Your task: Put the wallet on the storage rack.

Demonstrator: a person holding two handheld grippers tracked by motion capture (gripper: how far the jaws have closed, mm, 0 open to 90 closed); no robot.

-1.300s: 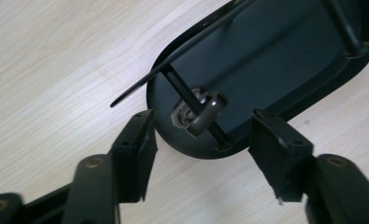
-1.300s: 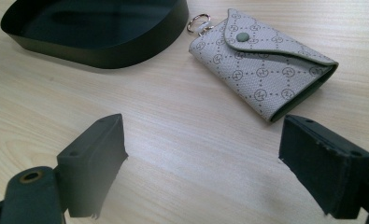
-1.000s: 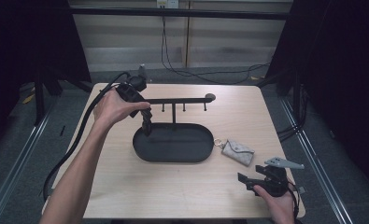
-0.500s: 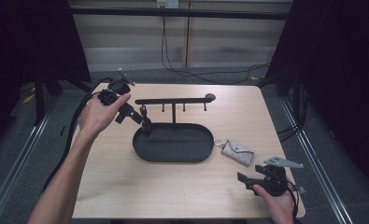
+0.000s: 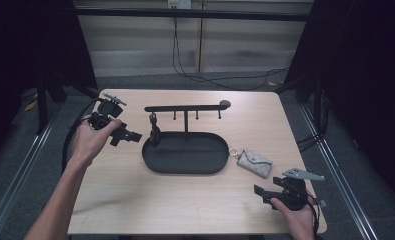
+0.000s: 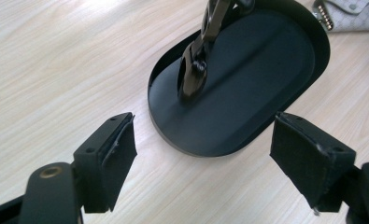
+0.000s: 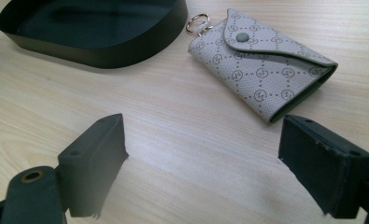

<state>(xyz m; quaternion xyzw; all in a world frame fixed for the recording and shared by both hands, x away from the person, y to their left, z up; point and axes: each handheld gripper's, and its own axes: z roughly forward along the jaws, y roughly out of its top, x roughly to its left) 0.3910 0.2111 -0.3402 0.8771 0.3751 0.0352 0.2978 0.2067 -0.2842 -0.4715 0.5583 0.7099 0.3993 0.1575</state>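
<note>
Both grippers gape empty; the right gripper view shows the pouch's [image 7: 261, 60] snap button.

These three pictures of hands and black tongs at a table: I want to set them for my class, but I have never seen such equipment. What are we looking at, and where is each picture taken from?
A person sits at a wooden table and holds a hand-operated tool with two-jaw tongs in each hand. The high view looks down from above: the left tongs are at its left, the right tongs at the lower right. Each of the other two pictures comes from a camera riding on one tool, looking out between its black jaws.

On the table stands a black oval tray with a hook rack above it; a dark key fob hangs from one hook. Beside the tray lies a patterned grey key pouch with a metal ring. Both tongs are open and hold nothing.
</note>
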